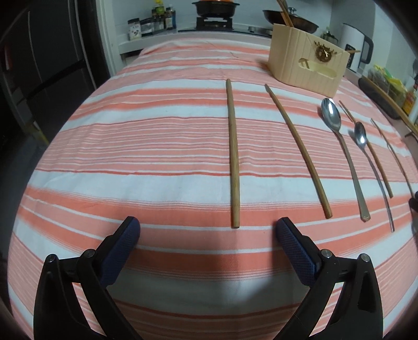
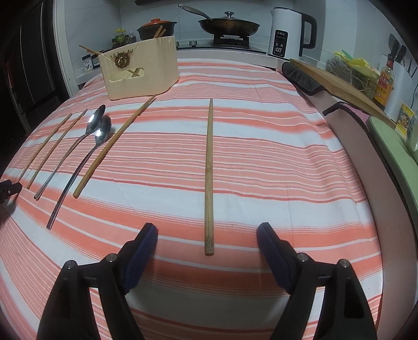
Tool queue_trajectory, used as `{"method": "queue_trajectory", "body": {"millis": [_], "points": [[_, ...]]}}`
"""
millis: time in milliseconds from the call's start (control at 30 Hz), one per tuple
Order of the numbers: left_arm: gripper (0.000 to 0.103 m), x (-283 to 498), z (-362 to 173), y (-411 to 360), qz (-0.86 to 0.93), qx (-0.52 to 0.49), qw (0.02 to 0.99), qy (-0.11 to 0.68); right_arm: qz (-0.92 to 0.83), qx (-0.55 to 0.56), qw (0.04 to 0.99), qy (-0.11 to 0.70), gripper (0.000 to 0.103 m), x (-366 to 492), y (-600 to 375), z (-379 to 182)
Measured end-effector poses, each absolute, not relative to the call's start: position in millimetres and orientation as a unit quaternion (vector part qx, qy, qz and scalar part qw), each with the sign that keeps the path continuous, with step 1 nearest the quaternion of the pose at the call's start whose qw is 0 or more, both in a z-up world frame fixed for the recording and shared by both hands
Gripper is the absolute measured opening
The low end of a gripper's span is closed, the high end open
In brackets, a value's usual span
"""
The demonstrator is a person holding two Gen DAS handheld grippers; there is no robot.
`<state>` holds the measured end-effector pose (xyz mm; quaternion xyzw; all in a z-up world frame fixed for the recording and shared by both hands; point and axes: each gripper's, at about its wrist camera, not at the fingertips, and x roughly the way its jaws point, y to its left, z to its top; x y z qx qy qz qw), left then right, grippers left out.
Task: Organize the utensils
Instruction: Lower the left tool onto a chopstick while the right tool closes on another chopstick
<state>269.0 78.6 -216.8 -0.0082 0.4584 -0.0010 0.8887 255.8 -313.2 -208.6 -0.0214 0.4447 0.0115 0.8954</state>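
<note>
Several wooden chopsticks and two metal spoons lie in a row on the striped cloth (image 1: 156, 146). My left gripper (image 1: 207, 226) is open just above the cloth, and the near end of the leftmost chopstick (image 1: 232, 151) lies at the gap between its fingertips, untouched. A second chopstick (image 1: 297, 151) and the spoons (image 1: 331, 115) (image 1: 360, 136) lie to its right. My right gripper (image 2: 207, 232) is open astride the near end of the rightmost chopstick (image 2: 209, 170), pads apart from it. The beige utensil holder (image 2: 141, 70) (image 1: 308, 65) stands at the back with chopsticks in it.
Behind the table are a stove with a lidded pan (image 2: 228, 24) and a pot (image 1: 215, 7), a white kettle (image 2: 284, 31) and spice bottles (image 1: 156, 22). A wooden board (image 2: 337, 86) and packets line the right side. A dark fridge (image 1: 39, 65) stands at the left.
</note>
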Motion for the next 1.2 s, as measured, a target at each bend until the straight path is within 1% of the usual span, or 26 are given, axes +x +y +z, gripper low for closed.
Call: {"method": "queue_trajectory", "body": {"millis": [233, 533, 800, 900, 933, 967, 1000, 1033, 1067, 1100, 1200], "points": [[0.103, 269, -216, 80, -0.009, -0.016, 0.888, 0.46, 0.012, -0.021, 0.895, 0.445, 0.082, 256, -313, -208], [0.103, 274, -215, 77, -0.017, 0.0, 0.881, 0.474, 0.023, -0.029, 0.893, 0.448, 0.082, 240, -323, -206], [0.103, 268, -216, 76, -0.009, 0.004, 0.886, 0.463, 0.025, -0.036, 0.893, 0.447, 0.082, 239, -324, -206], [0.103, 273, -215, 75, -0.004, 0.0, 0.883, 0.469, 0.028, -0.036, 0.894, 0.445, 0.08, 244, -320, -206], [0.098, 273, -214, 73, -0.006, 0.002, 0.884, 0.467, 0.03, -0.037, 0.895, 0.443, 0.075, 245, -317, -205], [0.094, 271, -213, 71, -0.014, 0.003, 0.887, 0.461, 0.032, -0.04, 0.896, 0.44, 0.065, 245, -315, -205], [0.079, 269, -210, 68, -0.018, 0.006, 0.891, 0.453, 0.033, -0.043, 0.898, 0.437, 0.059, 245, -313, -204], [0.052, 267, -208, 66, -0.025, 0.008, 0.895, 0.446, 0.032, -0.043, 0.899, 0.435, 0.039, 245, -312, -203], [0.014, 266, -206, 64, -0.031, 0.009, 0.897, 0.441, 0.029, -0.04, 0.899, 0.434, 0.015, 245, -312, -202], [0.003, 267, -205, 63, -0.04, 0.005, 0.896, 0.442, 0.023, -0.036, 0.899, 0.436, 0.008, 246, -313, -201], [0.003, 265, -199, 64, -0.044, -0.004, 0.9, 0.434, 0.021, -0.028, 0.904, 0.427, 0.007, 247, -311, -191]]}}
